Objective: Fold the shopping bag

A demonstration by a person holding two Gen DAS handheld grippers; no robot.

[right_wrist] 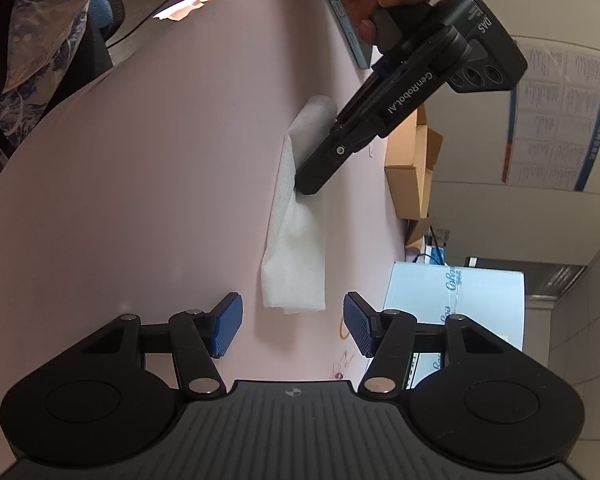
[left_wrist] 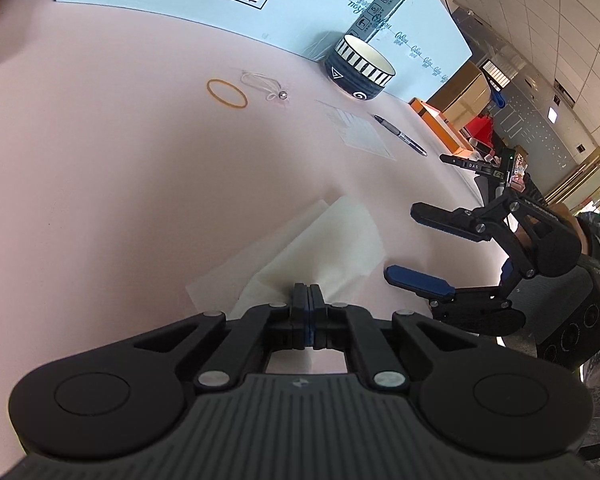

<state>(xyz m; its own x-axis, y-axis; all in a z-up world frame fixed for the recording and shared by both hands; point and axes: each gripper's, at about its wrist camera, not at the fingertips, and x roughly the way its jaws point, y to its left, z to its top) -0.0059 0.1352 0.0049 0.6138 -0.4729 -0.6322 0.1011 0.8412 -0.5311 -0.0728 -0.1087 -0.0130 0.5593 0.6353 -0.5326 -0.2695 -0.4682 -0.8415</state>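
Lying flat on the pink table [left_wrist: 100, 200], the white shopping bag [right_wrist: 296, 248] is folded into a long narrow strip; in the right wrist view its long axis runs from just ahead of your right gripper [right_wrist: 292, 326] away toward your left gripper [right_wrist: 306, 190]. Your left gripper [left_wrist: 308, 296] has its jaws pressed fully together on the bag's edge, so that end of the strip [left_wrist: 320, 248] is pinched and slightly lifted, with 2 layers fanning out ahead of the fingertips. Your right gripper [left_wrist: 400, 244] hangs above the table just beside the bag, jaws spread wide, blue pads [right_wrist: 228, 324] facing each other, gripping nothing; the bag's near end sits just ahead of the gap between the pads, not touching either. Farther across the table you have a striped bowl [left_wrist: 360, 70], a rubber band [left_wrist: 226, 94], a pen [left_wrist: 400, 136] and a sheet of paper [left_wrist: 356, 128], all well apart from the bag. A light blue box [left_wrist: 236, 4] stands behind the bowl.
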